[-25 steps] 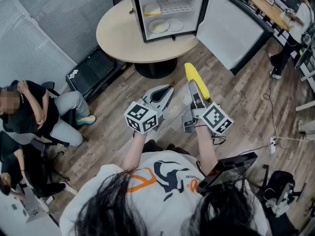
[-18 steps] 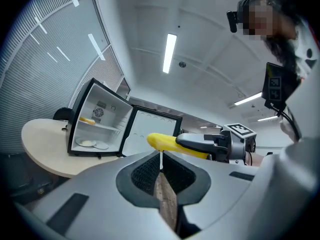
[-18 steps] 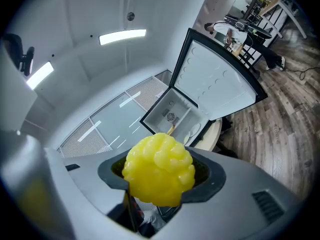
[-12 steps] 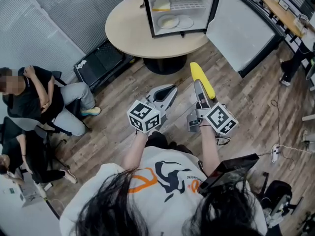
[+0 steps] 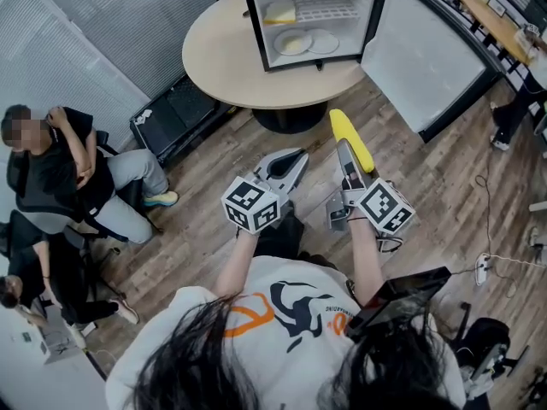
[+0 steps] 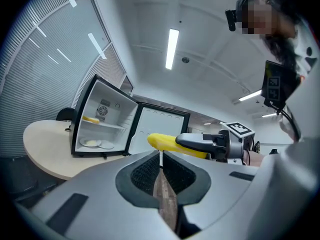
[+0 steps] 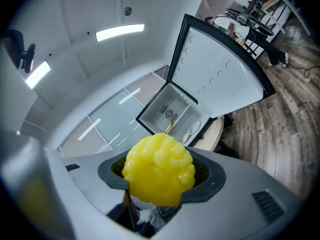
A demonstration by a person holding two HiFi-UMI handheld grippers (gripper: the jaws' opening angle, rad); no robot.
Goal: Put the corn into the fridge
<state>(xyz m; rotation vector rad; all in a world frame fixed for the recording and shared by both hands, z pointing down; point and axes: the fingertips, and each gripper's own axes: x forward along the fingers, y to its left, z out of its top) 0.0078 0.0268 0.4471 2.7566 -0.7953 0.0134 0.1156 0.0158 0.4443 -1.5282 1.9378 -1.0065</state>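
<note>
While the small black fridge (image 5: 346,49) with the white inside stands open on the round beige bench (image 5: 222,58), the yellow corn cob (image 5: 351,140) is outside it. The cob is in the air over the wooden floor (image 5: 427,186), in front of the fridge and well apart from it. The right hand-held gripper (image 5: 344,150) is closed on the corn. Its two jaws press the cob from both sides, and the far end of the cob sticks out past them, toward the fridge. The left hand-held gripper (image 5: 297,155) is just beside the right one, on the side away from the white fridge door (image 5: 427,58), which is swung wide. Its jaws are together and nothing is between them. Inside the fridge, two white plates (image 5: 295,43) lie on the bottom, and a pale yellow thing (image 5: 280,12) lies on the wire shelf (image 5: 329,11) above them.
</note>
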